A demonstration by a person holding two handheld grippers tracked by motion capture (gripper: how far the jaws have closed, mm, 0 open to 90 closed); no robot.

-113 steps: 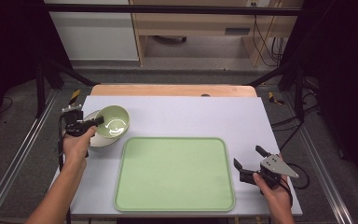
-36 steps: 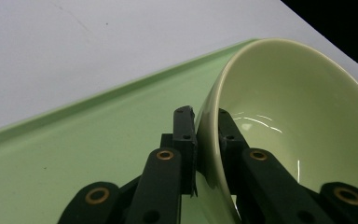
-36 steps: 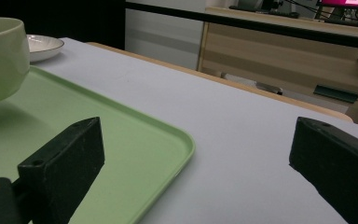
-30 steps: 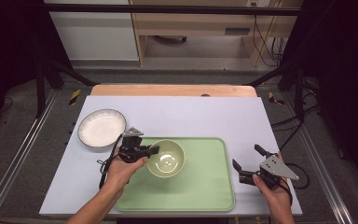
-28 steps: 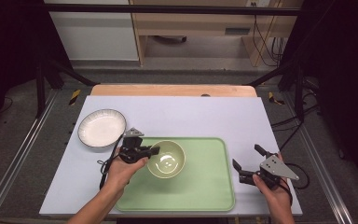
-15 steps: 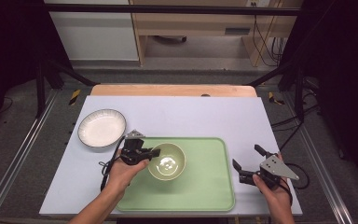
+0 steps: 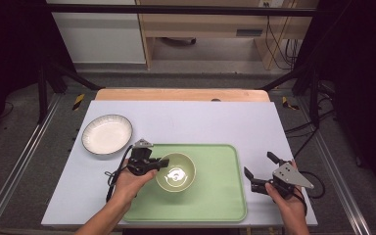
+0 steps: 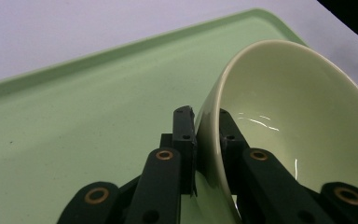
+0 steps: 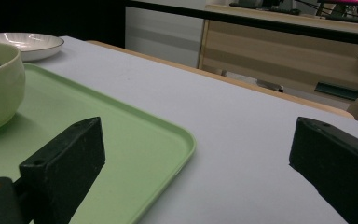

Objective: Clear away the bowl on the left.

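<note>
While the pale green bowl sits on the left half of the green tray, the left tongs stay out of nothing: they are clenched on its rim at the side nearest the person's left hand, one jaw outside the wall and one inside, as the left gripper view shows. The right tongs rest released, jaws wide apart, on the desk just beside the tray's right edge, well apart from the bowl. A white plate lies on the desk beyond the tray's left corner.
</note>
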